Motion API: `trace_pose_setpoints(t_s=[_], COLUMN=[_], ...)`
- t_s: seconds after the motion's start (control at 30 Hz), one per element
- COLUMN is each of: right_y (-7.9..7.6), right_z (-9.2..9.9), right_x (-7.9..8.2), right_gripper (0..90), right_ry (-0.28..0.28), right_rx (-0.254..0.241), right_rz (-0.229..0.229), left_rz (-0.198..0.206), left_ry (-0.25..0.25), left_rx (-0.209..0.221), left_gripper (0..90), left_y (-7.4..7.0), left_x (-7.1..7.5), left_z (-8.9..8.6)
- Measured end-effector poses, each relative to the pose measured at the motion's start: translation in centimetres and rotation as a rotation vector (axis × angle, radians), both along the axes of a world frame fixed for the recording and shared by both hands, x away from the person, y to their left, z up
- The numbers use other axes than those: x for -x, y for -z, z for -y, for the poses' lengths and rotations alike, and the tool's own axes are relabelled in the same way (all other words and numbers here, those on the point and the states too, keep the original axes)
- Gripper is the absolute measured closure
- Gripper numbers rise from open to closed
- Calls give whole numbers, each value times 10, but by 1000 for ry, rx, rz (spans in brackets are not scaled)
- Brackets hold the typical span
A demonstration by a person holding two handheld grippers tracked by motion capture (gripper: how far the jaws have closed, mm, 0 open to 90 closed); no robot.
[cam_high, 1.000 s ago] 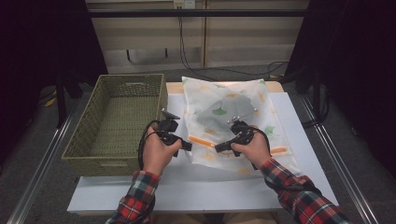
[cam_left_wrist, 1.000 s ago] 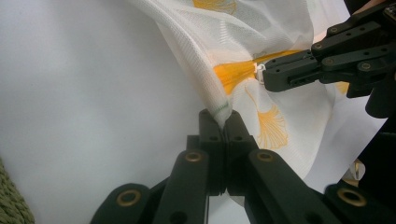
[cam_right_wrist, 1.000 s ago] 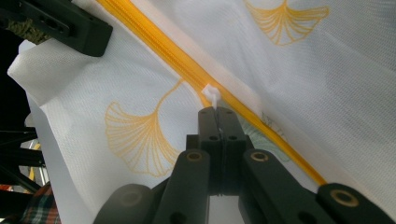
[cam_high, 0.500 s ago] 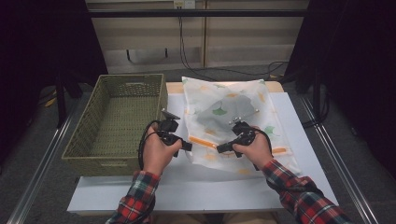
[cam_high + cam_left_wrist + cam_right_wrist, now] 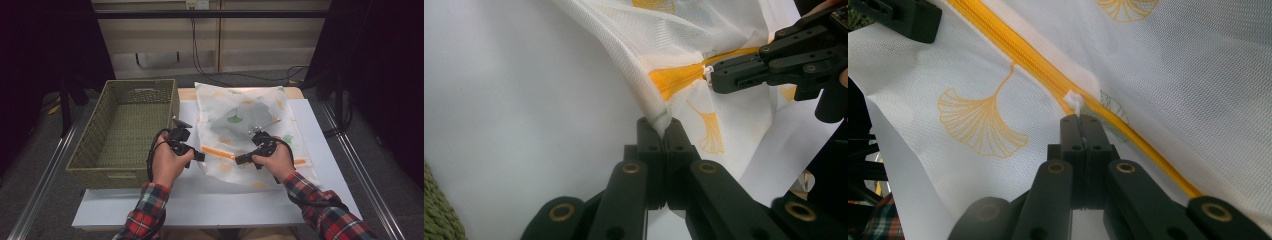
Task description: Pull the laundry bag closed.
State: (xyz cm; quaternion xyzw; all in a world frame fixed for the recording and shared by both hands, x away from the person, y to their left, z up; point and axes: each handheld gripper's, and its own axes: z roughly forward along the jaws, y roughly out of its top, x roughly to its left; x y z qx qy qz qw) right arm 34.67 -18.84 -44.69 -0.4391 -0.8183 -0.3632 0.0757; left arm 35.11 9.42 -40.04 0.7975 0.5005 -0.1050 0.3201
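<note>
A white mesh bag [image 5: 250, 107] printed with ginkgo leaves lies on the white table, with an orange zipper [image 5: 217, 151] along its near edge. My left gripper [image 5: 201, 156] is shut on the bag's seamed corner [image 5: 659, 116] at the zipper's left end and lifts it slightly. My right gripper [image 5: 238, 160] is shut on the small white zipper pull [image 5: 1074, 102], which sits on the orange zipper [image 5: 1023, 55]. In the left gripper view the right gripper [image 5: 716, 80] shows at the upper right, pinching that pull. A grey item [image 5: 245, 117] shows through the mesh.
A green woven basket [image 5: 140, 82] stands to the left of the bag, close to my left hand. The white tabletop [image 5: 200, 205] runs in front of both hands. Cables hang at the back wall, and metal rails flank the table.
The right gripper has crept slightly to the right with the zipper pull. The left hand has kept still on the bag's corner.
</note>
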Motion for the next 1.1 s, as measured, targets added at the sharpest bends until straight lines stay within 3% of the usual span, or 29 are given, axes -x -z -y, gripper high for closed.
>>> trace_pose_setpoints(t_s=[0.3, 0.4, 0.67, 0.73, 0.8, 1.03, 1.1], right_y=[0, 1, 2, 2, 1, -3, -2], right_z=[0, 4, 0, 1, 3, 11, 13], right_x=[1, 1, 1, 1, 1, 2, 2], right_gripper=[900, 900, 900, 900, 900, 900, 900], right_ry=[2, 9, -1, 5, 13, 29, 33], right_rx=[16, 7, 37, 32, 60, 50, 71], right_rz=[3, -5, -1, -10, -5, -16, -15], left_rz=[-13, -6, -9, -7, -5, -9, -7], left_ry=[-9, 10, 3, 3, -8, 11, -10], left_rx=[13, -1, -4, -7, -1, -14, -2], left_gripper=[889, 889, 889, 889, 890, 890, 890], left_y=[0, 1, 1, 1, 2, 1, 1], left_x=[1, 0, 0, 0, 0, -1, 0], left_z=[-1, -2, -1, -1, -1, -1, -1])
